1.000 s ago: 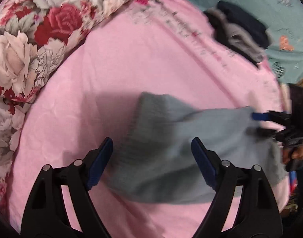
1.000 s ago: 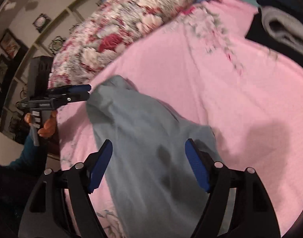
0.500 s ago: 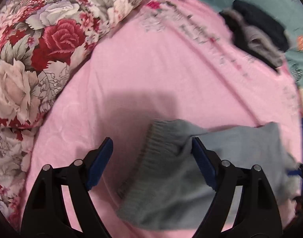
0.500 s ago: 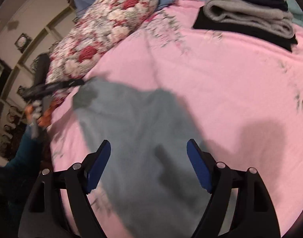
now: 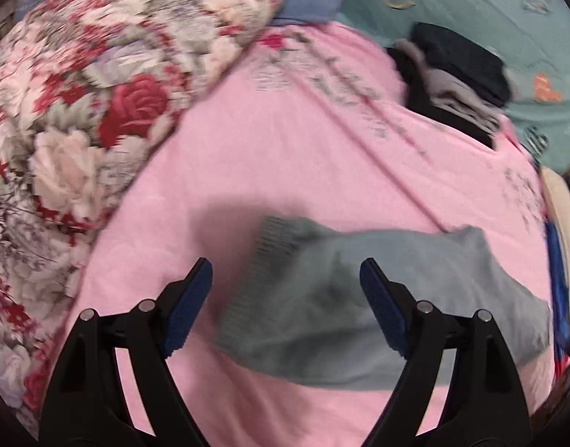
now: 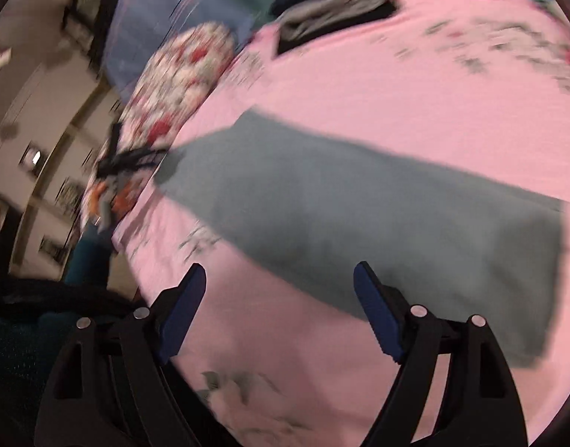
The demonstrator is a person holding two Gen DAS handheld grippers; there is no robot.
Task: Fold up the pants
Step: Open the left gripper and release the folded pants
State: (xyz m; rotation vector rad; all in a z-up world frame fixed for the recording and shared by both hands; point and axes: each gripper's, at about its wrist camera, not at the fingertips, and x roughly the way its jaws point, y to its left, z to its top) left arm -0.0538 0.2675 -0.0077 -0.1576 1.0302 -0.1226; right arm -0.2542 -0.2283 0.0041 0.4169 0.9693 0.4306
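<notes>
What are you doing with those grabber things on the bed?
A person is folding grey pants on a pink bedsheet, holding a gripper in each hand. Right now the pants lie flat on the sheet and nobody is holding them: the left gripper and the right gripper both hang open above the bed, and the right one's fingers have just been opening, with nothing between them. A stack of folded clothes waits at the far side.

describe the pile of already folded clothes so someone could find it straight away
Start at the pink bedsheet and follow it to its far edge, where the teal cover begins. The folded stack sits there: dark and grey layers piled up, unlike the single grey-blue pants lying flat near the grippers.
</notes>
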